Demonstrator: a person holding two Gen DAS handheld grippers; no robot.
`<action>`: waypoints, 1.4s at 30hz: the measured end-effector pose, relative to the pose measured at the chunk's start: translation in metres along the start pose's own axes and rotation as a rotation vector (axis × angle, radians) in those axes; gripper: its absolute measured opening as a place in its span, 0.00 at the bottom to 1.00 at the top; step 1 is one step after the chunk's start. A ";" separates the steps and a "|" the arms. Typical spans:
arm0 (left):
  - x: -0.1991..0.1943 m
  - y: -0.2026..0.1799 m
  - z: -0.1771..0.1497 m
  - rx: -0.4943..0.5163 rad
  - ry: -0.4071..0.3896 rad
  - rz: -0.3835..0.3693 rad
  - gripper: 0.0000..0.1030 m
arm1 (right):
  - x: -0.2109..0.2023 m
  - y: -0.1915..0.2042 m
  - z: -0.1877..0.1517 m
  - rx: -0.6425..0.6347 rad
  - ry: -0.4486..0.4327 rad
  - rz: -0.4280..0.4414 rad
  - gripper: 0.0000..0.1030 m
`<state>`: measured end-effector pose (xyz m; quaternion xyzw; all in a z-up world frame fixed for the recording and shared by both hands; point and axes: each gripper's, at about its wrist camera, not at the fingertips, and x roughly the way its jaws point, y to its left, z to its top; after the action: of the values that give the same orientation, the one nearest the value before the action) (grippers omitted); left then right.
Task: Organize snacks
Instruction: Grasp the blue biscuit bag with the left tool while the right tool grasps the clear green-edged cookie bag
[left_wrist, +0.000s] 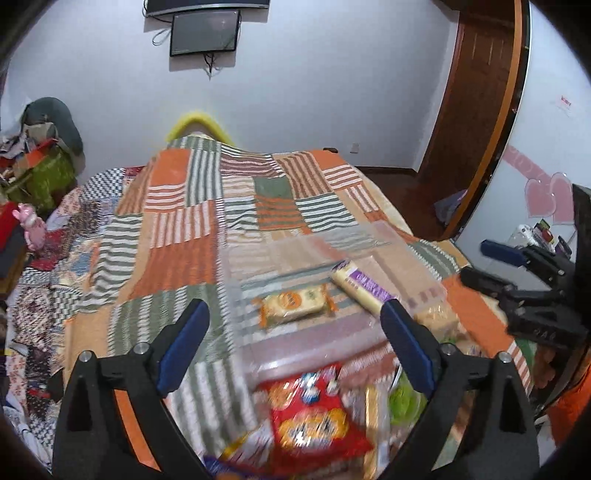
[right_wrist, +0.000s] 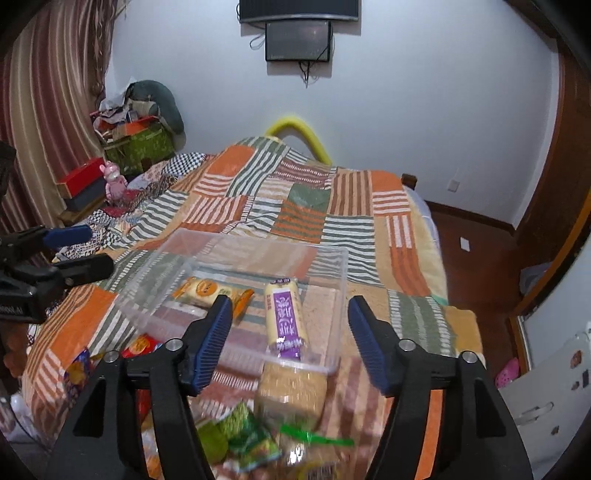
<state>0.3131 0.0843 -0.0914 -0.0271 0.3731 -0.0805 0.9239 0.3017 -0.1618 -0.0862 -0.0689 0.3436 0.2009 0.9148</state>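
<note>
Over a bed draped in an orange-and-green striped patchwork quilt (right_wrist: 306, 206), white wall and dark wall-mounted screen (right_wrist: 297, 40) beyond. Inside the clear plastic bin (right_wrist: 332, 266): purple-labelled pale roll (right_wrist: 284, 317), orange-edged cracker pack (right_wrist: 210, 290). Nearer, blurred, possibly a red snack bag (left_wrist: 314, 421). Left gripper (left_wrist: 295, 347) spread wide, holding nothing; right gripper (right_wrist: 291, 341) likewise.

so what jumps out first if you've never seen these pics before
The patchwork bedspread in orange, green and white stripes fills the middle of both views. On its near end sits a clear plastic box holding two snacks: a purple-labelled roll and an orange-edged cake packet. In front of the box lies a loose pile, with a red snack bag and a green packet standing out, and both grippers hang open above it.
</note>
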 end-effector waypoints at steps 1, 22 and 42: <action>-0.007 0.003 -0.007 -0.005 0.007 0.015 0.96 | -0.008 0.000 -0.005 0.004 -0.008 -0.001 0.65; -0.022 0.051 -0.158 -0.170 0.228 0.100 0.98 | -0.043 -0.019 -0.097 0.134 0.084 -0.052 0.81; 0.024 0.073 -0.196 -0.265 0.283 0.109 0.90 | 0.013 -0.030 -0.120 0.272 0.233 0.025 0.81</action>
<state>0.2032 0.1539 -0.2566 -0.1165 0.5074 0.0162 0.8536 0.2510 -0.2166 -0.1860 0.0368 0.4723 0.1546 0.8670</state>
